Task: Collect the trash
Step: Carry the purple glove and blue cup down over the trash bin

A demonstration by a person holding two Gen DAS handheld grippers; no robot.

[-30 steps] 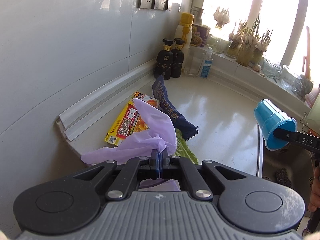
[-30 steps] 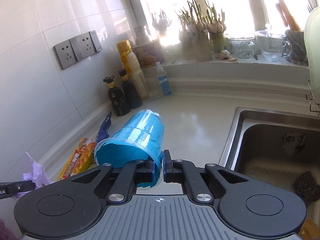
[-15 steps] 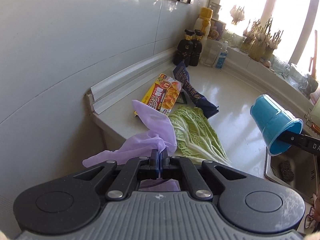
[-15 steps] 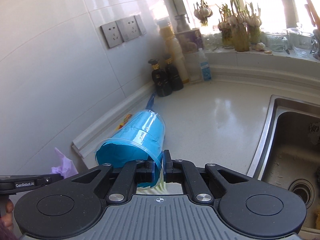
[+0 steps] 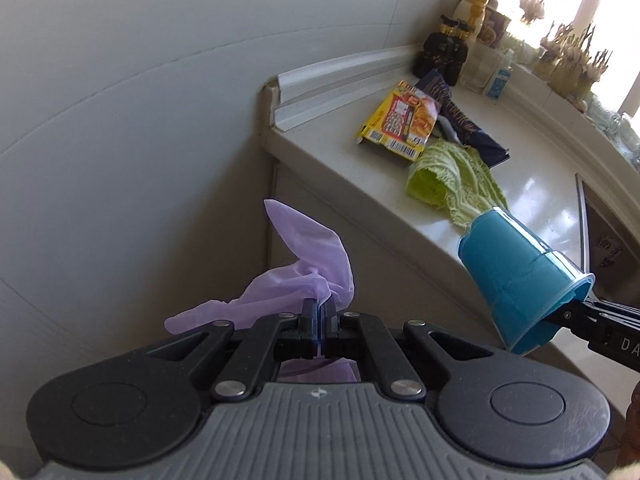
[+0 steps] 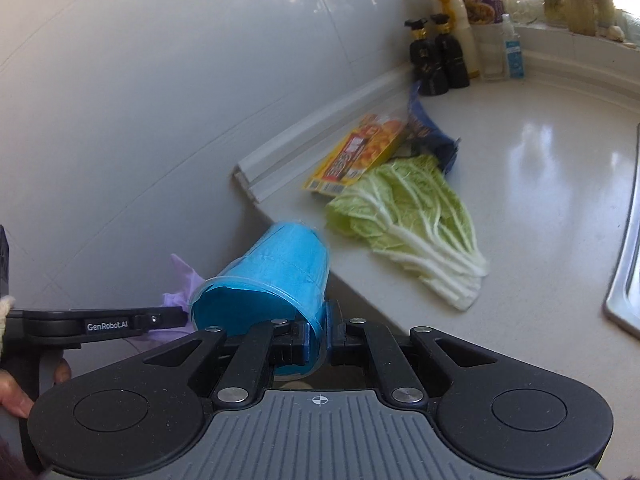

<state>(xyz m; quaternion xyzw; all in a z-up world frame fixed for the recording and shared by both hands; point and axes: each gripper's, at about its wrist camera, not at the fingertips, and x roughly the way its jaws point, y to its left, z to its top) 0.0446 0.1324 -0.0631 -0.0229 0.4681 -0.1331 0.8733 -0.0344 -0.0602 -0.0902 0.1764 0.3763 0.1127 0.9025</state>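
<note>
My left gripper [image 5: 319, 312] has its jaws pinched tight on a crumpled purple glove [image 5: 304, 276], which hangs in the air off the end of the counter [image 5: 532, 160], beside the grey wall [image 5: 120, 120]. My right gripper [image 6: 316, 336] is clamped on the rim of a blue cup [image 6: 272, 280], one finger inside the mouth and one outside; the cup lies tilted, its base pointing toward the counter's near edge, held above and just off that edge. The cup sits just to the right of the glove, the two apart.

On the counter, near its left end, a cabbage leaf [image 6: 412, 224] lies flat close to the front edge. Just behind it, toward the wall, a yellow box [image 6: 360, 152] lies flat, and a dark blue wrapper [image 6: 428, 132] rests against the box's right side, touching the leaf, I think, though the overlap is hard to read. Two dark bottles [image 6: 438, 56] stand at the back corner of the counter against the wall, with a yellow-capped bottle [image 6: 448, 4] behind them. The sink [image 6: 624, 280] rim shows at the counter's right edge
</note>
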